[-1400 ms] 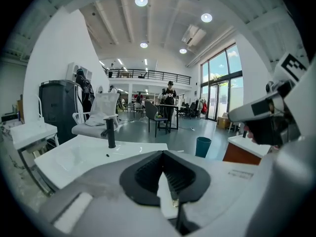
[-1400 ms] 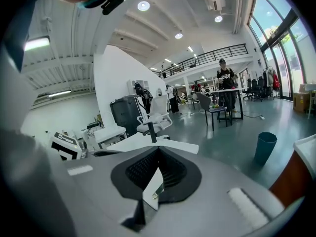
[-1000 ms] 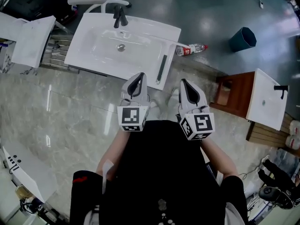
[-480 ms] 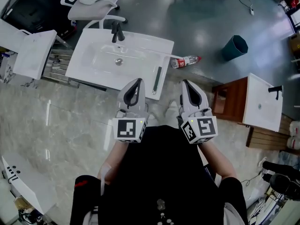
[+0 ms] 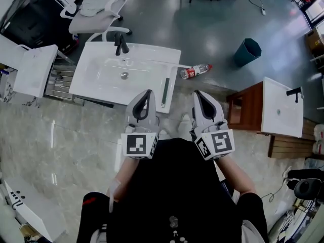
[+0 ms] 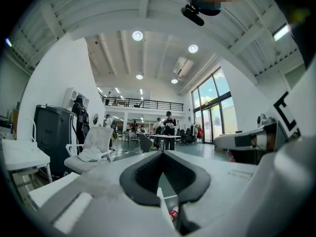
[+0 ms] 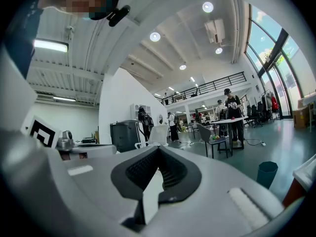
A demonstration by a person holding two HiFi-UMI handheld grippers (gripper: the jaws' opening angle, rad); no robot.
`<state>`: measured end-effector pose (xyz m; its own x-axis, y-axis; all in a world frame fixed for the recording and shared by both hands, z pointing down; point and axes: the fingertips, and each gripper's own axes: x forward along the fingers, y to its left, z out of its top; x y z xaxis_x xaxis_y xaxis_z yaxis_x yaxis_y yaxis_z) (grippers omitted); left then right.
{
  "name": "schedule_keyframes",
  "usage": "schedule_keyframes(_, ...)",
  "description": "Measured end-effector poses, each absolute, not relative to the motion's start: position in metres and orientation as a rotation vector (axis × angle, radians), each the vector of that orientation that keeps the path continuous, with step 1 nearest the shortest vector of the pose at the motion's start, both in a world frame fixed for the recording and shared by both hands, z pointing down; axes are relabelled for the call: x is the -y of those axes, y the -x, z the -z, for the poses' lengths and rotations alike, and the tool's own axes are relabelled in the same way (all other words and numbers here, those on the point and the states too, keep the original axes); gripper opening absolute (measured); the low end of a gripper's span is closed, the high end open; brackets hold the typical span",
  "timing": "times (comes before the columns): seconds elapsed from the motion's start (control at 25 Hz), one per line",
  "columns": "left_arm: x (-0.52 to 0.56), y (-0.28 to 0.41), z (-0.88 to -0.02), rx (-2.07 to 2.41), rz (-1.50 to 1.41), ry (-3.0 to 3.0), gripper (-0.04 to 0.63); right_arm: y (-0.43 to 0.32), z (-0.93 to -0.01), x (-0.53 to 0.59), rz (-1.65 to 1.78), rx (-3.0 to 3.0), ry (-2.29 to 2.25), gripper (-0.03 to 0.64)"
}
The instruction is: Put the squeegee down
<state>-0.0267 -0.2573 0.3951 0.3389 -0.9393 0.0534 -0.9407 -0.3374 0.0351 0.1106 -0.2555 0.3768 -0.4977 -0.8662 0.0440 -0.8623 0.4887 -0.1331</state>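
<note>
Already down, the squeegee (image 5: 165,90) lies along the right rim of the sink (image 5: 83,77), probably light, stiff and best taken mid-handle, while left gripper (image 5: 147,92) and right gripper (image 5: 198,93) hover nearer, fingers closed, empty.

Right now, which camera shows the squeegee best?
The head view. There the squeegee shows whole, lying along the right edge of the sink. The left gripper view and the right gripper view both look out level across the room, and I cannot make out the squeegee in either.
</note>
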Motion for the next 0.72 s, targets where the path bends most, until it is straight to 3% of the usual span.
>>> schedule_keyframes(0.72, 0.257, 0.029, -0.405, 1.757, -0.053, -2.517, 0.003, -0.100, -0.385, 0.252, 0.209, -2.736, 1.523, 0.000)
